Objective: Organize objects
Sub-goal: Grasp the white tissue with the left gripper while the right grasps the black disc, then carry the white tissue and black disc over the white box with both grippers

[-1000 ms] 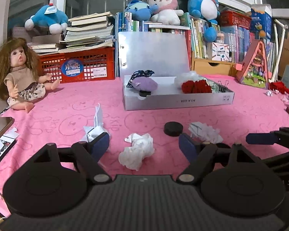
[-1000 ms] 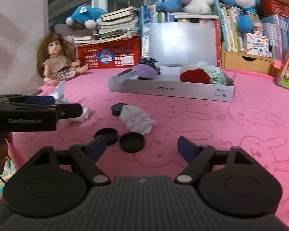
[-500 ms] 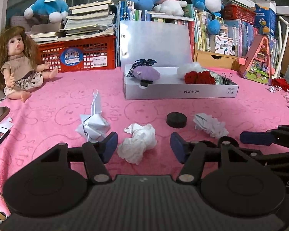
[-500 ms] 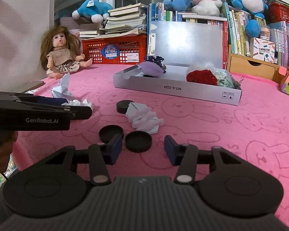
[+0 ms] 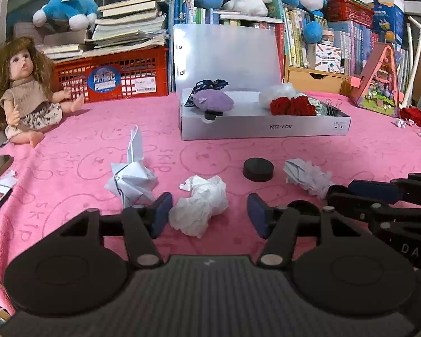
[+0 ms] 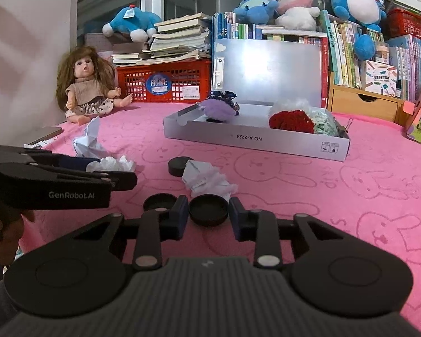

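Crumpled paper wads, black round lids and an open white box (image 5: 263, 129) share a pink bunny-print cloth (image 5: 70, 163) as we work two handheld grippers over the clutter. Our left gripper (image 5: 209, 214) sits low on the cloth with its blue pads spread, a white paper wad (image 5: 200, 205) lying between them; the left pad is just beside the wad, the right pad stands apart from it, so nothing is gripped. A folded paper scrap (image 5: 132, 178) rests just left of that gripper, a black puck-like lid (image 5: 258, 169) lies beyond it toward the box, and a third paper wad (image 5: 307, 175) sits to the right.

Our right gripper (image 6: 209, 217) has its pads drawn in on either side of a shallow black lid (image 6: 208, 209) that rests on the cloth; from the right wrist view both pads appear to meet its rim, though we cannot tell how firmly. A second black lid (image 6: 158, 200) lies just left of it.

Inside the box we see a purple plush piece (image 5: 213, 102), a red knitted bundle (image 5: 293, 106) and a white tuft. A doll (image 5: 22, 90) sits at far left before a red crate (image 5: 118, 75).
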The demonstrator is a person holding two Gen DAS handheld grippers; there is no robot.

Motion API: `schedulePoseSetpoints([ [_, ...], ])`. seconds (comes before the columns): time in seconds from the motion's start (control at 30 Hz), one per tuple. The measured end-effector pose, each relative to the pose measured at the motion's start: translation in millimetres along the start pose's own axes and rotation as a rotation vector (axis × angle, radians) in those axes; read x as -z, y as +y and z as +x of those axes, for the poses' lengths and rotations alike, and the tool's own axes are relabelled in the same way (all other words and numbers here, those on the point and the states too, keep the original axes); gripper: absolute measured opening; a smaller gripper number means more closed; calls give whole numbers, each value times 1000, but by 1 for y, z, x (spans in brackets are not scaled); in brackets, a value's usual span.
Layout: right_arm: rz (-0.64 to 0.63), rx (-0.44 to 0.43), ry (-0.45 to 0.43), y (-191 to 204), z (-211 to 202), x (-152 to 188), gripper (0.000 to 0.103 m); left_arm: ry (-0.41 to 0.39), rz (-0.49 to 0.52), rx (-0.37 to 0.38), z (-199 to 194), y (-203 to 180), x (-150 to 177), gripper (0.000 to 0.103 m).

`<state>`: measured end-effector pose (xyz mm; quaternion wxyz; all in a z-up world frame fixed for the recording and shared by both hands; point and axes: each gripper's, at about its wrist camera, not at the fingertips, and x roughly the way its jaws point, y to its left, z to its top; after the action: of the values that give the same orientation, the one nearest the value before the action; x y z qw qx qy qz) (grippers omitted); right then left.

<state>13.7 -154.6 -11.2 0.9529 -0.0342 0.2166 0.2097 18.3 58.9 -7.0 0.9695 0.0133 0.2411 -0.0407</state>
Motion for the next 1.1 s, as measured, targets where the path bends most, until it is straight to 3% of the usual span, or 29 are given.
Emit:
schedulePoseSetpoints([
  [0.1,11,5,-1,-3,0,0,36,-1,-12,-2,0,3,0,46],
  [0.2,25,6,0,-5,0,0,36,-8,-12,5,-3,2,-1,43],
  [0.57,74,59,-9,-22,1,-12,36,-46,-5,45,-12,-10,-20,43],
  [1.1,145,149,-33,-69,13,-59,36,-53,-27,61,15,-23,-79,43],
])
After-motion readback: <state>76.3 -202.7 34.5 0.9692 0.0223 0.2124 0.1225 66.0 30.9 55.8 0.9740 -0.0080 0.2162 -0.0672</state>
